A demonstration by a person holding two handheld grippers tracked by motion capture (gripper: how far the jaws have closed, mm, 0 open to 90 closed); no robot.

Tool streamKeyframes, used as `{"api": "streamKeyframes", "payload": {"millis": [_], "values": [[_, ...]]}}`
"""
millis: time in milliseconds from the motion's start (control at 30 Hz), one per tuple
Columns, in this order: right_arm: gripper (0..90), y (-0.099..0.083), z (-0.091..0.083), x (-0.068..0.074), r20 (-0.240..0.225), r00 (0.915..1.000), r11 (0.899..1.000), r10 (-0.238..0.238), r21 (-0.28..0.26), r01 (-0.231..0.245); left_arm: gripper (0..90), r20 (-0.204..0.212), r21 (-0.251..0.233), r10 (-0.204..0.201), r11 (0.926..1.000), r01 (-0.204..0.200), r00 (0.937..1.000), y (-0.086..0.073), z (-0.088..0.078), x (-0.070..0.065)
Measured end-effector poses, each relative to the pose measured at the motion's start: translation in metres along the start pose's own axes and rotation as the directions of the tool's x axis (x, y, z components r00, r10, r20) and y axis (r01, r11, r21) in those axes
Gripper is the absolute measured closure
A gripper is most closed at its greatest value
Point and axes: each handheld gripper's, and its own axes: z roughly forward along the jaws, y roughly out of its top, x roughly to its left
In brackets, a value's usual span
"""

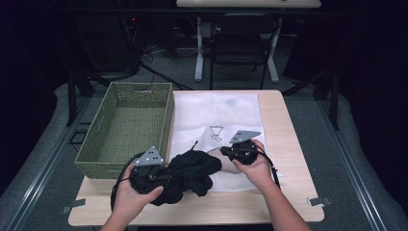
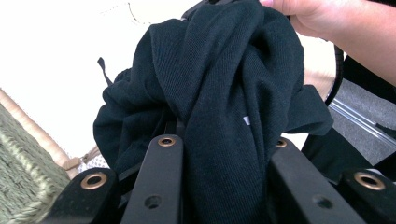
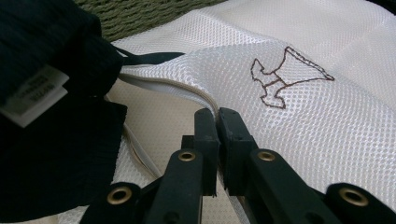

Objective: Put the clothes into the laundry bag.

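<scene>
Bunched black knit garment (image 1: 190, 174), white mesh bag (image 1: 216, 111), woven basket (image 1: 126, 126)

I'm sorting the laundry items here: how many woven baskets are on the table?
1. The green woven basket stands at the table's left side, beside the white mesh bag. Nothing in these views suggests another, though the dark surroundings could hide one off the table.

Bunched black garment (image 1: 190, 173) lies at the open edge of a flat white mesh bag (image 1: 231, 110) on the tabletop (image 1: 284, 120)
</scene>
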Motion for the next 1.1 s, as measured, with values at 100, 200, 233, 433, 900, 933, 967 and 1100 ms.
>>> {"api": "streamKeyframes", "payload": {"millis": [100,200,233,433,900,933,967,1100], "values": [[86.8,0.001,-0.001,0.001,0.0,1.0,1.0,-0.004,-0.003,0.004,77.5,0.003,0.003,0.0,1.0,0.0,1.0,-0.002,0.002,-0.001],[86.8,0.002,-0.001,0.001,0.001,1.0,1.0,-0.003,-0.004,0.003,77.5,0.006,0.006,-0.001,1.0,0.001,1.0,-0.003,0.004,-0.002],[86.8,0.002,-0.001,0.001,0.001,1.0,1.0,-0.003,-0.005,0.003,77.5,0.006,0.007,0.003,1.0,-0.003,1.0,-0.003,0.005,-0.002],[86.8,0.003,-0.002,0.002,0.004,1.0,1.0,-0.002,-0.009,0.002,77.6,0.009,0.007,0.003,1.0,-0.004,1.0,-0.004,0.007,-0.003],[86.8,0.007,-0.007,0.001,0.007,1.0,0.999,0.005,-0.033,-0.004,77.6,0.025,0.019,0.015,0.9997,-0.015,0.9996,-0.006,0.017,-0.008],[86.8,0.007,-0.007,0.002,0.008,1.0,0.999,0.004,-0.033,-0.004,77.5,0.027,0.022,0.011,0.9997,-0.012,0.9996,-0.006,0.018,-0.01],[86.8,0.008,-0.007,0.002,0.009,1.0,0.999,0.003,-0.035,-0.003,77.5,0.028,0.022,0.019,0.9996,-0.019,0.9994,-0.006,0.019,-0.01],[86.8,0.008,-0.007,0.002,0.009,1.0,0.999,0.003,-0.036,-0.002,77.5,0.037,0.028,0.023,0.9993,-0.024,0.9991,-0.006,0.023,-0.013]]}}
